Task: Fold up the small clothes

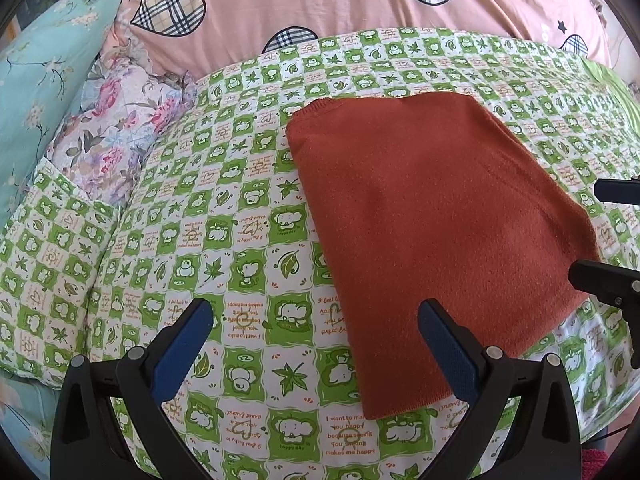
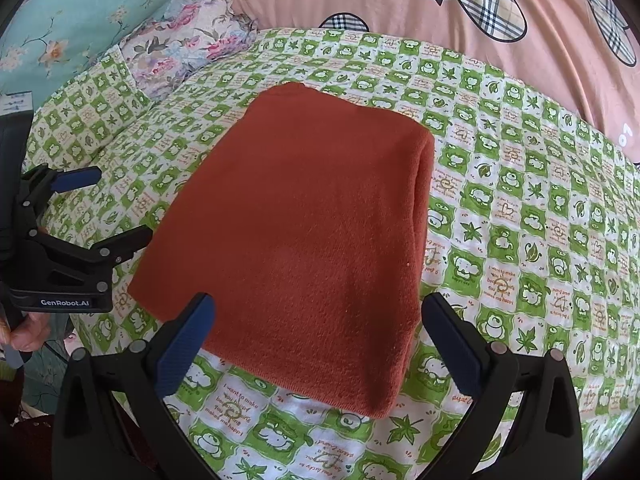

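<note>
The right claw (image 1: 600,236) is cut off, perhaps empty.

green checked sheet (image 1: 248,216) | pink quilt (image 1: 320,4) | floral pillow, probably (image 1: 116,136)

Bed, green-white cartoon check sheet (image 1: 248,240). Rust-orange folded knit (image 1: 432,216) flat at centre, floral pillow (image 1: 116,136) round 10 o'clock.

One folded rust garment (image 1: 432,216), two tools, three pillows.
</note>
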### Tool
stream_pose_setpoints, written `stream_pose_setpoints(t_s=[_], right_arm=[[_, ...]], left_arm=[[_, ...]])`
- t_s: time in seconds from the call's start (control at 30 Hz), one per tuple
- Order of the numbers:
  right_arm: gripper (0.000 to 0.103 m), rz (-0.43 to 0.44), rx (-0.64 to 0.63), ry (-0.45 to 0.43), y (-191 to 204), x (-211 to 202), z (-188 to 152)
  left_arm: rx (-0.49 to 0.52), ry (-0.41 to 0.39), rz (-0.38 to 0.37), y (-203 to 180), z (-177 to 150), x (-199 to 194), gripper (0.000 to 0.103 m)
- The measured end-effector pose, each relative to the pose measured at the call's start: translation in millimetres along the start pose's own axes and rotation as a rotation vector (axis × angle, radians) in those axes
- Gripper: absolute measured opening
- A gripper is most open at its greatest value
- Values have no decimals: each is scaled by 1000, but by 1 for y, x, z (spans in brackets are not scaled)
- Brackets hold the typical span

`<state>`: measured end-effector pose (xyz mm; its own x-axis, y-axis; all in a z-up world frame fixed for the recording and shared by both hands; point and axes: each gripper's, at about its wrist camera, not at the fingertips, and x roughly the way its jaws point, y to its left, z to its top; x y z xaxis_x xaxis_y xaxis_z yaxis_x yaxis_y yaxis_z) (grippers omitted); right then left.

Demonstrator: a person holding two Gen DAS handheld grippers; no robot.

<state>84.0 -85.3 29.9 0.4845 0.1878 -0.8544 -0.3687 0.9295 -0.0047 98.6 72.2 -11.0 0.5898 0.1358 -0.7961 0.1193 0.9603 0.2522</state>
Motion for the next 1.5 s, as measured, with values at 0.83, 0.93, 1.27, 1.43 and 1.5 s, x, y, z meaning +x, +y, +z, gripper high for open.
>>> stream_pose_setpoints(t_s=[0.83, 0.93, 1.27, 1.43, 1.5], right_arm=[[103, 2, 2, 0, -11, 7, 12], [103, 1, 2, 0, -11, 7, 12], [103, 2, 6, -2, -20, 14, 23], [103, 4, 9, 6, -25, 18, 25], [103, 4, 12, 3, -27, 17, 26]], left_arm=[[-3, -13, 1, 4, 11, 3, 102], [-6, -14, 0, 4, 13, 3, 102], [-18, -29, 0, 3, 24, 5, 102], [-26, -20, -1, 4, 32, 14, 102], [-25, -20, 4, 3, 34, 16, 102]])
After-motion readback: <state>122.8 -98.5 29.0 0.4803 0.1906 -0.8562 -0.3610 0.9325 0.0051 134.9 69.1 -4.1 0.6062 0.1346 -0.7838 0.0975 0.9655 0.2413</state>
